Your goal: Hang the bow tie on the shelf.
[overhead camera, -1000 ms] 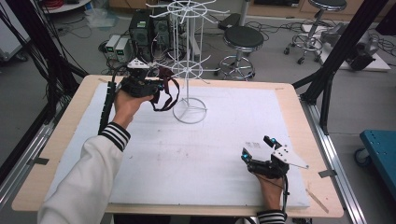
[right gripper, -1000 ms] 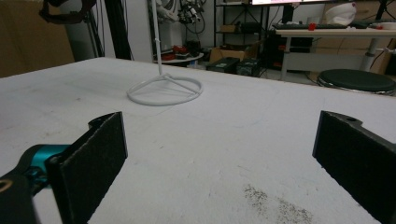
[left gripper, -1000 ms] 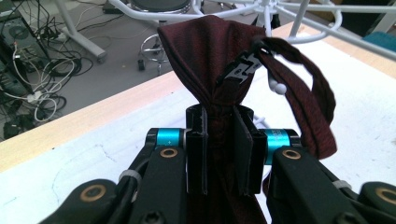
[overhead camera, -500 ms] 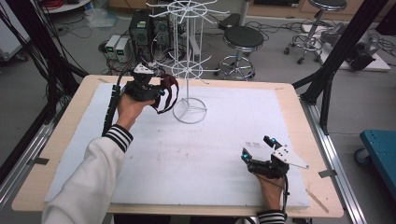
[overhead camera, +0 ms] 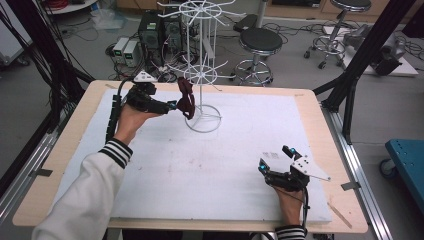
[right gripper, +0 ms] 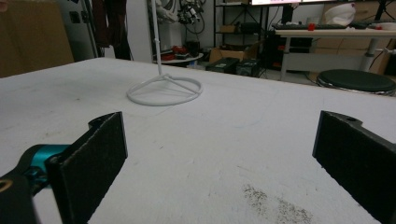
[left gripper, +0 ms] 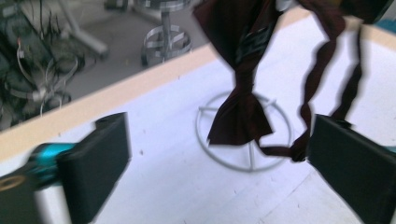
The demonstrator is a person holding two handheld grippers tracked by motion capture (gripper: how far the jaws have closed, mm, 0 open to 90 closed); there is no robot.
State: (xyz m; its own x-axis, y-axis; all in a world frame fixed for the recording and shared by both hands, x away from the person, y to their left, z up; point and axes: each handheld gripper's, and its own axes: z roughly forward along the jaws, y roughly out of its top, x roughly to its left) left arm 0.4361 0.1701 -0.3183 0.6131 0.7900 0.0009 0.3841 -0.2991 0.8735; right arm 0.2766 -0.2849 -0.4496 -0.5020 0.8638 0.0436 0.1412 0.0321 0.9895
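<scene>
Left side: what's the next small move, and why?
Probably ease the left gripper straight back from the white rack. Its fingers stand open, and the dark red fabric hangs between them, seemingly from a rack arm. One strap lies close to a finger, so go slowly.

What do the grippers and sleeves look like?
Both the left gripper and the right gripper have black bodies, teal accents near flat black jaws, a grey three-cornered plate on top and a trailing black cable. The sleeves are white with black-striped cuffs.
</scene>
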